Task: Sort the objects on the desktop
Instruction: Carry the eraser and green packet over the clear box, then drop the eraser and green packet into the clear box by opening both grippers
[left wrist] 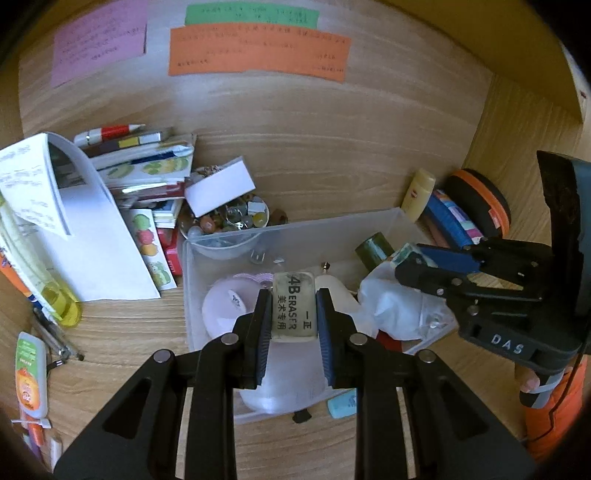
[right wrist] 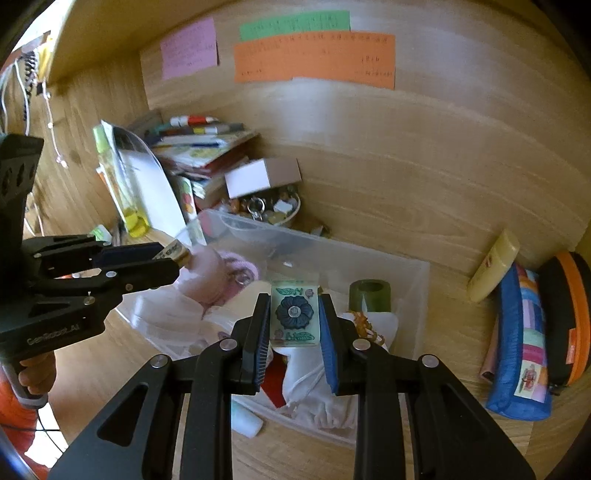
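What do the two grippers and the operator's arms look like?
Both are black linkage frames with silver pivot pins and ribbed blue pads. The right gripper reads "DAS" on its body; the left gripper reads "GenRobot.AI". Bare fingers grip each handle, orange sleeves behind, with a thin black cable.

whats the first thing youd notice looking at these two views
Each pair of tongs is shut on a small block over the clear plastic bin: the left tongs clamp a grubby 4B eraser, the right tongs a pale green tile with a dark flower. Behind them, orange, green and pink paper notes are stuck on the wooden back wall.
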Demonstrator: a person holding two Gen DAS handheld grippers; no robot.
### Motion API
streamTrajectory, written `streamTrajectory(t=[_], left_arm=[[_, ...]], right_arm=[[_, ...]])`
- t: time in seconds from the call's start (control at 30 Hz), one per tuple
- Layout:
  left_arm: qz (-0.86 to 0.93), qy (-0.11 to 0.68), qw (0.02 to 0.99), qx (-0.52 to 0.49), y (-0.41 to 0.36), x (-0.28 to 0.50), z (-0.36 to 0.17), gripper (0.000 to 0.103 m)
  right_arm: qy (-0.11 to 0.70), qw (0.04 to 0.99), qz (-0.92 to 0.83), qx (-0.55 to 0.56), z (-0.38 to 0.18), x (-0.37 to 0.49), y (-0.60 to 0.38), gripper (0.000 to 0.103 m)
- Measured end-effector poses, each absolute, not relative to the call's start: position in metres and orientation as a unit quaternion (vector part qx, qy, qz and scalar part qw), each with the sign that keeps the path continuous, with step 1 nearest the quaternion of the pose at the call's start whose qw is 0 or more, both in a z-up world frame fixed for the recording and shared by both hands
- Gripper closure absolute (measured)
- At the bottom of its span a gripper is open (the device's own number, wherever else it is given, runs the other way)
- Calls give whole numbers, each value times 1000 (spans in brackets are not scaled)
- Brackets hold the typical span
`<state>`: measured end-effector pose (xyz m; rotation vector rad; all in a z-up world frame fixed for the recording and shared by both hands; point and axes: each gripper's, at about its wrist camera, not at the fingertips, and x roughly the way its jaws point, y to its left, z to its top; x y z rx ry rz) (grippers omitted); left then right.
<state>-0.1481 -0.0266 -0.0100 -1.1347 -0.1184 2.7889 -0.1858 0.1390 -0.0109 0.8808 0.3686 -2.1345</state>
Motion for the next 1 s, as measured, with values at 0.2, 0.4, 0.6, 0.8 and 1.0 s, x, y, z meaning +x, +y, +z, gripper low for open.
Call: streamTrajectory(t=[0.2, 0.4, 0.6, 0.8, 1.0], left_arm=[[916, -38, 66, -393, -26, -161, -21, 80], [909, -38, 66, -409, -27, -167, -31, 80], [912, -30, 61, -406, -24, -165, -30, 80], [917, -22, 58, -395, -25, -157, -24, 72], [929, -15, 47, -366, -26, -142, -8, 46]], right_arm=[[158, 375, -837, 365, -26, -197, 131, 81], [169, 366, -833, 379, -38, -204, 125, 81], [189, 358, -835, 374, -40, -200, 120, 81], [198, 348, -844, 357, -33, -193, 120, 64], [191, 335, -868, 314, -12, -178, 131, 36]])
